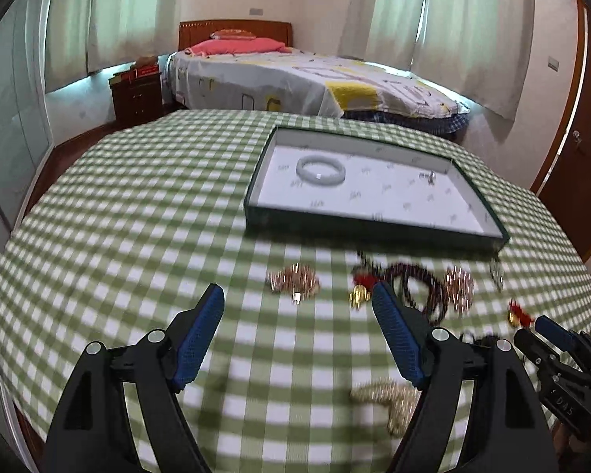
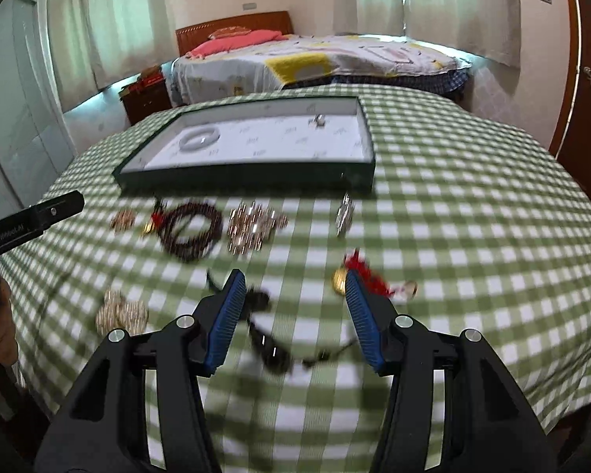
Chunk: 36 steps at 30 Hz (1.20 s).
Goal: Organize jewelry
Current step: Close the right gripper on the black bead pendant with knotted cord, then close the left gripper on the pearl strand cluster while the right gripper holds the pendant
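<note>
A dark green tray (image 1: 374, 230) (image 2: 248, 176) with a white lining lies on the checked table. It holds a pale jade bangle (image 1: 320, 169) (image 2: 199, 138) and a small silver piece (image 1: 428, 176) (image 2: 320, 120). Loose jewelry lies in front of it: a gold brooch (image 1: 294, 280), a dark bead bracelet (image 2: 191, 230), a sparkly gold cluster (image 2: 252, 226), a silver piece (image 2: 344, 215), red-tasselled gold charms (image 2: 358, 274) and a black necklace (image 2: 274, 349). My left gripper (image 1: 297, 295) is open and empty. My right gripper (image 2: 293, 278) is open above the black necklace.
The round table has a green checked cloth (image 1: 138, 216). A gold chain (image 1: 394, 402) lies near the front edge. A bed (image 1: 295, 79) and a wooden nightstand (image 1: 138, 96) stand behind the table. A wooden door (image 1: 587, 149) is at the right.
</note>
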{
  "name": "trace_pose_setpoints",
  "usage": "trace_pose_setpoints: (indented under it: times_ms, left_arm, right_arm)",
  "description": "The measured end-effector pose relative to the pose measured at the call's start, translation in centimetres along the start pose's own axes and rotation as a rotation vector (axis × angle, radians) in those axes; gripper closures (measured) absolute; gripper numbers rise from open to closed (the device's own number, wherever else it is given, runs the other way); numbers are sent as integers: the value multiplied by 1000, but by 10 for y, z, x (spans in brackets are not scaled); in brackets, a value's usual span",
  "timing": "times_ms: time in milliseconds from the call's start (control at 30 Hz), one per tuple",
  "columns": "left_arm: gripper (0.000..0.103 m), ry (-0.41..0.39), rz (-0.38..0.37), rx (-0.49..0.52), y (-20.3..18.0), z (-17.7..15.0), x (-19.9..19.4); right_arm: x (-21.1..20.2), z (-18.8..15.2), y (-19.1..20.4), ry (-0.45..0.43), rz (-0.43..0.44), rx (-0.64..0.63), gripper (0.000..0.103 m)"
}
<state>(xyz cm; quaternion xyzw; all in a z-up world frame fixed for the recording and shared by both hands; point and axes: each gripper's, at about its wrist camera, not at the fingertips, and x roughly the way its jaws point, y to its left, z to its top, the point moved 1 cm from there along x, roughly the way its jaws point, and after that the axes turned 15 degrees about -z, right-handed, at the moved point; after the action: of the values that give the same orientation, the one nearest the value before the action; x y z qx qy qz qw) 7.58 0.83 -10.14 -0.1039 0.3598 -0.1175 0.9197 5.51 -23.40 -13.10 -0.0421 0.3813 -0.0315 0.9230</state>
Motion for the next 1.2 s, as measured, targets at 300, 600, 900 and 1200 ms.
trace_pose_setpoints:
  times_ms: [300, 600, 900, 1200]
  left_arm:
    - [28, 18, 4, 16, -5, -28, -8]
    - [28, 28, 0, 37, -12, -34, -6]
    - [28, 38, -6, 48, -17, -37, -4]
    - [28, 54, -62, 88, -31, -42, -2]
  right_arm:
    - [-5, -13, 10, 7, 54, -37, 66]
    - [4, -20, 14, 58, 66, -57, 71]
    - [4, -23, 10, 53, 53, -58, 84]
    - [5, -22, 3, 51, 38, -32, 84]
